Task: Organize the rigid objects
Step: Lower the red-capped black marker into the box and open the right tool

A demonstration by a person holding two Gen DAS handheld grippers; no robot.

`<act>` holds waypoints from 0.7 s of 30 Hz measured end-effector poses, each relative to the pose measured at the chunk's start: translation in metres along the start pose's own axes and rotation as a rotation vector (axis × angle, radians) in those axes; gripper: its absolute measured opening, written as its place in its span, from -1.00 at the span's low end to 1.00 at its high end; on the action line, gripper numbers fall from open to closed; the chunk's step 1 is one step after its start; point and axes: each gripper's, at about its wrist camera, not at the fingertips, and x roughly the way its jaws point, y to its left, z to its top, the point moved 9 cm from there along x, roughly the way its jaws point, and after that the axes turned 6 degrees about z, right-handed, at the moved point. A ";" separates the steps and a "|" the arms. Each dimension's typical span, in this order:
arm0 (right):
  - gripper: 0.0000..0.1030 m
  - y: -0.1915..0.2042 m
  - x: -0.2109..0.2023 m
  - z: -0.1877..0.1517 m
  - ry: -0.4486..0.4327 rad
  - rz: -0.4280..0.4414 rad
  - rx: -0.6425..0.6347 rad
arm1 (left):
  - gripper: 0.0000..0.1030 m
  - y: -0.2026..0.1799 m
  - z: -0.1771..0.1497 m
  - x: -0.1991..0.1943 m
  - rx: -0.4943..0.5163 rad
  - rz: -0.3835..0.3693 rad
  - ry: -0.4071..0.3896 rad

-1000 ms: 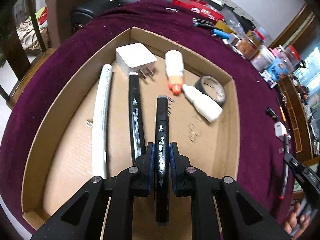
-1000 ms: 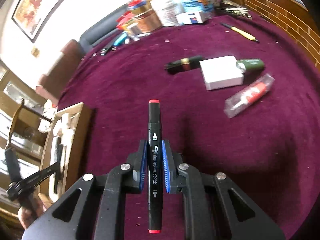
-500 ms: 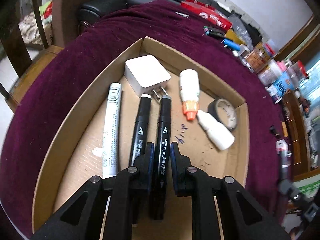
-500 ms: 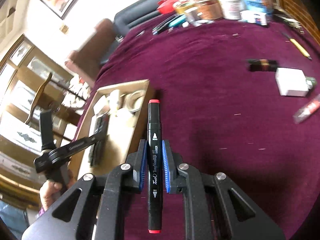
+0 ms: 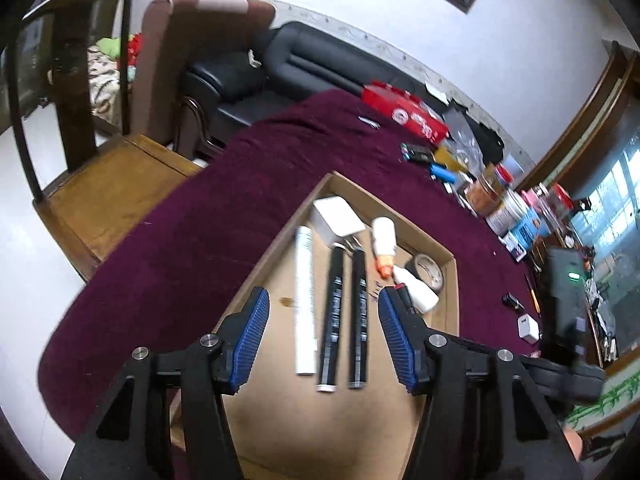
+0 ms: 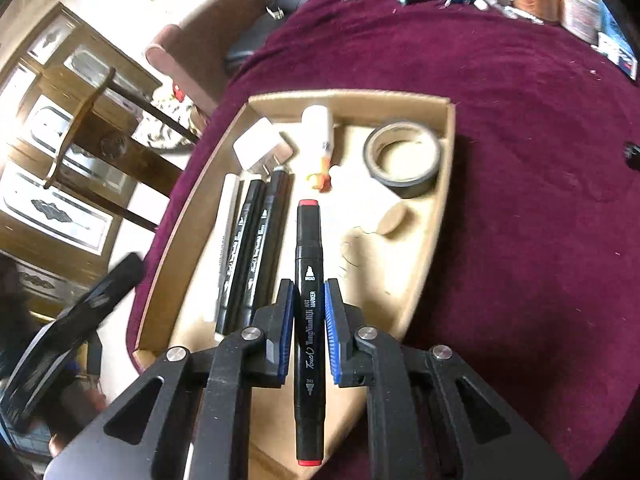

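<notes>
Angling down over the cardboard tray [image 5: 450, 300], the left gripper [image 5: 322, 336] has its ribbed blue pads apart and still opening with nothing between them, while the right gripper [image 6: 307, 330] points down over the same tray with its pads clamped on a black red-capped marker [image 6: 308, 320]. Since a second ago the left gripper has let go its black marker [image 5: 357, 316], now lying flat in the tray beside another black marker [image 5: 332, 316] and a white pen [image 5: 304, 300], and pulled up and back; the right has come from open purple cloth [image 6: 540, 200] to the tray. Other contents: white square plug [image 5: 336, 218], orange-tipped white bottle [image 5: 384, 240], dark tape roll [image 6: 404, 160].
</notes>
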 end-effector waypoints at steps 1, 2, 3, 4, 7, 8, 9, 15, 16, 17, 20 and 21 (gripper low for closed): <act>-0.75 0.000 0.007 0.002 0.007 -0.013 -0.001 | 0.00 0.005 0.001 -0.003 -0.004 0.004 -0.009; -0.75 0.000 0.013 0.004 0.013 -0.025 -0.001 | 0.01 0.008 0.002 -0.005 -0.007 0.010 -0.019; -0.75 0.001 0.017 0.005 0.016 -0.031 -0.001 | 0.05 0.013 0.004 -0.008 -0.006 0.020 -0.032; -0.75 0.002 0.021 0.007 0.018 -0.038 -0.003 | 0.10 0.016 0.005 -0.009 -0.006 0.028 -0.043; -0.75 0.007 0.026 0.011 0.011 -0.073 -0.029 | 0.17 0.026 0.008 -0.012 -0.003 0.061 -0.072; -0.75 0.008 0.027 0.013 0.003 -0.095 -0.043 | 0.18 0.027 0.009 -0.012 -0.001 0.071 -0.079; -0.75 0.008 0.028 0.014 -0.003 -0.112 -0.052 | 0.19 0.029 0.011 -0.012 0.007 0.086 -0.090; -0.74 0.010 0.021 0.016 -0.029 -0.144 -0.096 | 0.22 0.029 0.012 -0.016 0.045 0.136 -0.136; -0.74 0.014 0.019 0.017 -0.043 -0.140 -0.104 | 0.22 0.028 0.013 -0.017 0.051 0.144 -0.147; -0.74 0.016 0.013 0.019 -0.064 -0.137 -0.113 | 0.22 0.026 0.013 -0.020 0.056 0.150 -0.159; -0.62 0.016 -0.012 0.023 -0.139 -0.136 -0.130 | 0.22 0.021 0.013 -0.029 0.074 0.170 -0.209; -0.46 0.014 -0.022 0.025 -0.170 -0.144 -0.137 | 0.23 0.017 0.014 -0.034 0.083 0.177 -0.237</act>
